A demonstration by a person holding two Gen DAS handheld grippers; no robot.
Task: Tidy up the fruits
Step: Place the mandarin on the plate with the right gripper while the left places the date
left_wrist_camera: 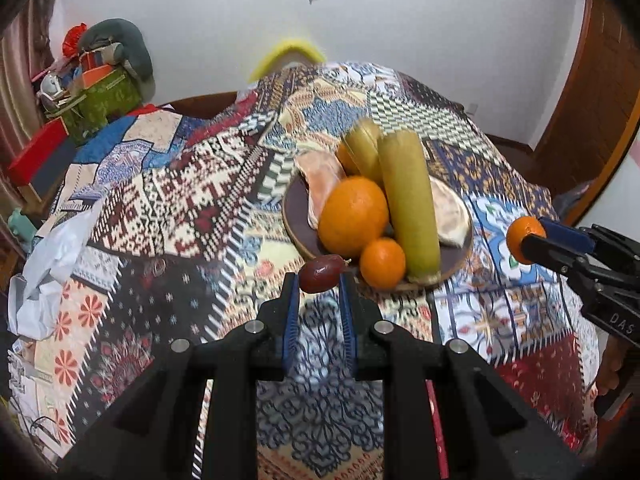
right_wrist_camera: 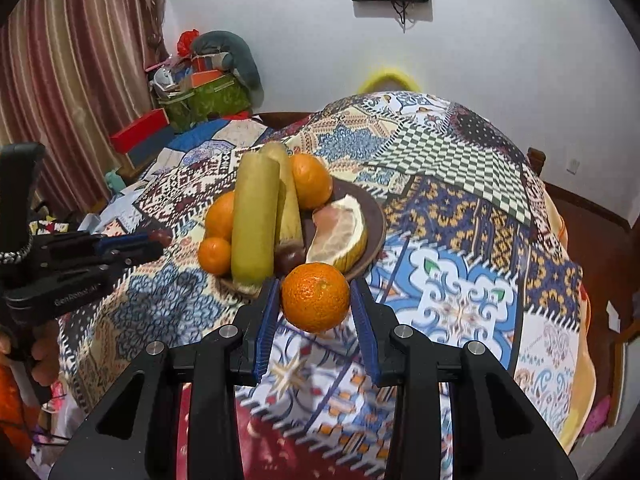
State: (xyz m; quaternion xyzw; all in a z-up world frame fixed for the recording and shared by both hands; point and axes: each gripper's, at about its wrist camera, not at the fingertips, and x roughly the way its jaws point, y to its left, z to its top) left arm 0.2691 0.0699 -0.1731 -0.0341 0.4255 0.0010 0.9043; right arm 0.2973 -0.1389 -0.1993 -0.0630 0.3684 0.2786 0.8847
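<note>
A brown plate (left_wrist_camera: 298,224) (right_wrist_camera: 376,216) on the patchwork cloth holds a big orange (left_wrist_camera: 352,216), a small orange (left_wrist_camera: 382,262), two green-yellow stalks (left_wrist_camera: 408,208) (right_wrist_camera: 254,216) and pomelo pieces (left_wrist_camera: 320,184) (right_wrist_camera: 340,232). My left gripper (left_wrist_camera: 319,280) is shut on a dark red date (left_wrist_camera: 321,273) just in front of the plate's near rim. My right gripper (right_wrist_camera: 315,292) is shut on a mandarin (right_wrist_camera: 315,297), held above the cloth at the plate's near edge. In the left wrist view, that mandarin (left_wrist_camera: 522,238) appears to the right of the plate. Another dark date (right_wrist_camera: 290,258) lies on the plate.
The patchwork cloth (left_wrist_camera: 180,208) covers the whole table. A white plastic bag (left_wrist_camera: 48,280) lies at its left edge. Boxes and a green container (left_wrist_camera: 104,100) are stacked at the back left by the curtain. A person's hand (right_wrist_camera: 44,356) holds the left gripper's grip.
</note>
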